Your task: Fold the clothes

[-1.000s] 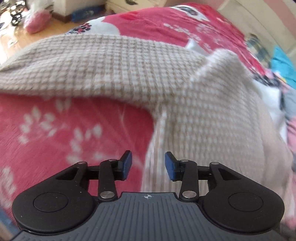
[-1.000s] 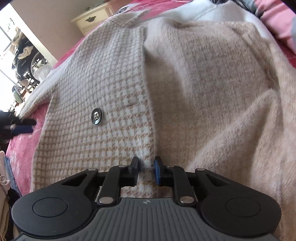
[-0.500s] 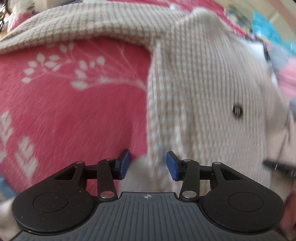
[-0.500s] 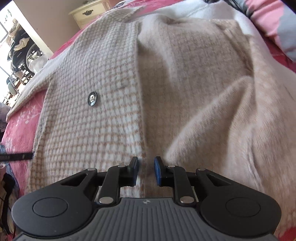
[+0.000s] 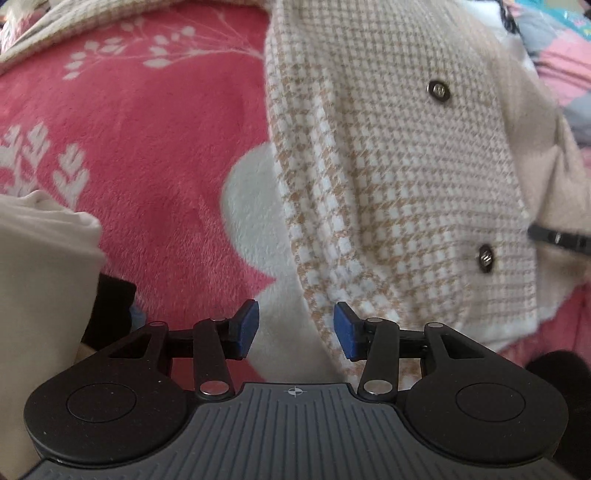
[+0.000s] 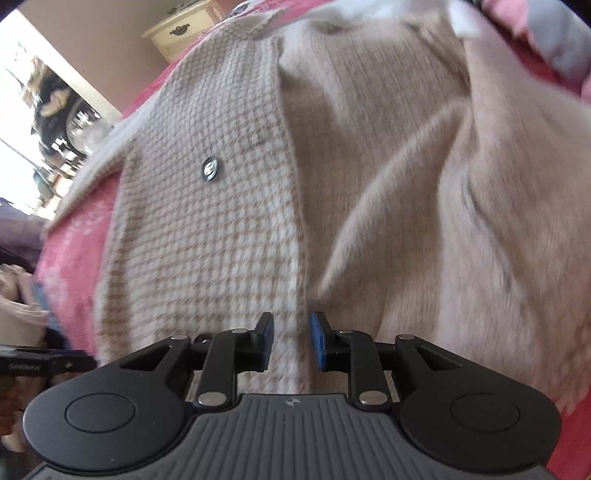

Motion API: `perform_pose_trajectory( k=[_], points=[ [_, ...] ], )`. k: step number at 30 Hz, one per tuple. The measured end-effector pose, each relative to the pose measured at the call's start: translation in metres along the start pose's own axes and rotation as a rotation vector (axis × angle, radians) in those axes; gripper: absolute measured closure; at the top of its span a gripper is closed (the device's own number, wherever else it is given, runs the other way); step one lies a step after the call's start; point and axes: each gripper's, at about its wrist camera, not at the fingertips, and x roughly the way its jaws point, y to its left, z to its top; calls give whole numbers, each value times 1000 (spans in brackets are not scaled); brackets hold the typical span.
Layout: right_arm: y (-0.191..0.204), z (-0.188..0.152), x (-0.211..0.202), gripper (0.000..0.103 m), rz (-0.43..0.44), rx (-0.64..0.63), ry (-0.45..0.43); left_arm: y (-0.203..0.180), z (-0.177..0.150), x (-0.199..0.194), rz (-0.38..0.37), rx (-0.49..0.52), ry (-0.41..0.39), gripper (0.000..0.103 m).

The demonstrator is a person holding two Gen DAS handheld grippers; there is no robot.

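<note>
Left gripper [image 5: 293, 325] spread wide over jacket [image 5: 399, 177] hem corner; right gripper [image 6: 291, 341] pinching placket edge, running straight ahead.

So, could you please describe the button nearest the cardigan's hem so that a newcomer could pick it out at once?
Start from the pink floral blanket and find the beige houndstooth cardigan lying on it. In the left wrist view two dark metallic buttons sit along its front edge; the wanted button is the lower one, close to the white hem band, while the other button sits higher up.

A bedroom: pink floral bedspread [image 5: 155, 140], cream dresser [image 6: 184, 31].
</note>
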Motion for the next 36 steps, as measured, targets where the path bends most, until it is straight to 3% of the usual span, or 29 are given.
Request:
perform_pose_trajectory(
  k=[4, 7, 12, 17, 21, 25, 36],
  points=[
    [-23, -8, 2, 69, 98, 51, 48, 0, 3, -9, -43, -107, 17, 58],
    [-41, -11, 10, 68, 169, 84, 109, -4, -2, -13, -34, -162, 28, 56],
    [-62, -11, 23, 68, 286, 108, 182, -19, -10, -3, 47, -214, 56, 54],
    [-71, -12, 25, 68, 332, 137, 209, -29, -12, 3, 115, -245, 75, 53],
    [-66, -16, 22, 86, 327, 105, 213, -38, -13, 7, 166, -269, 89, 53],
    [-62, -18, 21, 86, 331, 49, 214, -35, -21, 2, 94, -265, 103, 52],
    [-86, -21, 45, 86, 412, 311, 328, -1, -31, -9, -183, -334, 119, 51]
  ],
)
